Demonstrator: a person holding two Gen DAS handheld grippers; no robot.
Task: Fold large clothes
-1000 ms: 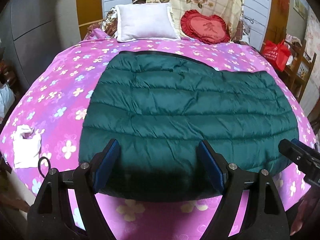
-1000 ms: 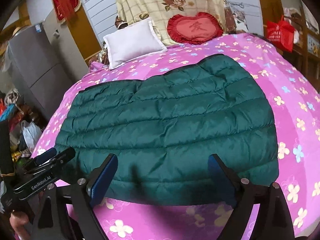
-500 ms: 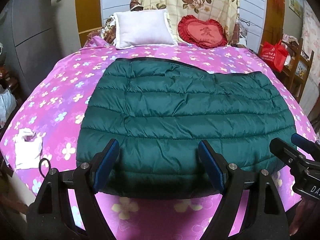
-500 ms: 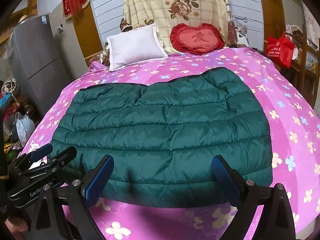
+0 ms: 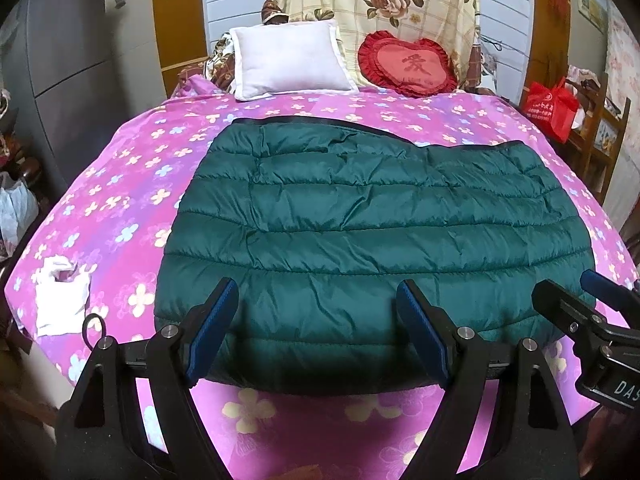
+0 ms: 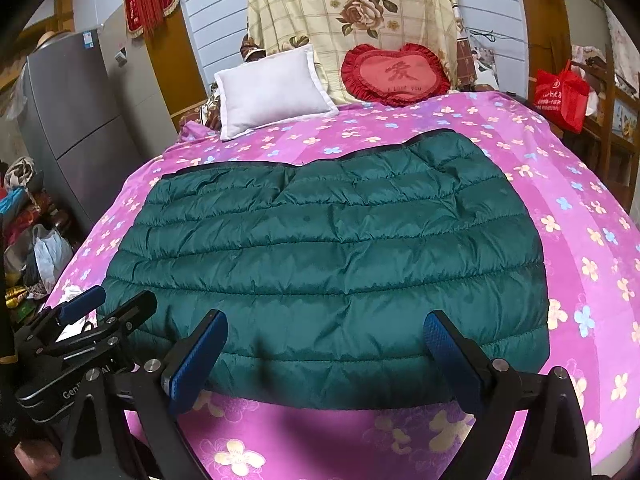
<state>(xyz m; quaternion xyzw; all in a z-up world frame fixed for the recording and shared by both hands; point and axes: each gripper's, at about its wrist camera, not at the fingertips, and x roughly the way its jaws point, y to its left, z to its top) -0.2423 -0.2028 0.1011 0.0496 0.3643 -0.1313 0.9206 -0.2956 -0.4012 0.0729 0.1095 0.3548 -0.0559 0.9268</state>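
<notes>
Quilted green down jacket (image 5: pixel 360 220) flat on floral pink bedsheet (image 5: pixel 120 184), left gripper (image 5: pixel 316 332) and right gripper (image 6: pixel 324 356) spread wide, empty.

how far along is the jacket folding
Done, by the look of it: the green jacket lies as a flat rectangle on the bed, no sleeves sticking out. In hand: nothing; the left gripper and right gripper are both open, clear of its near edge. Left: possibly another fold; I can't tell.
</notes>
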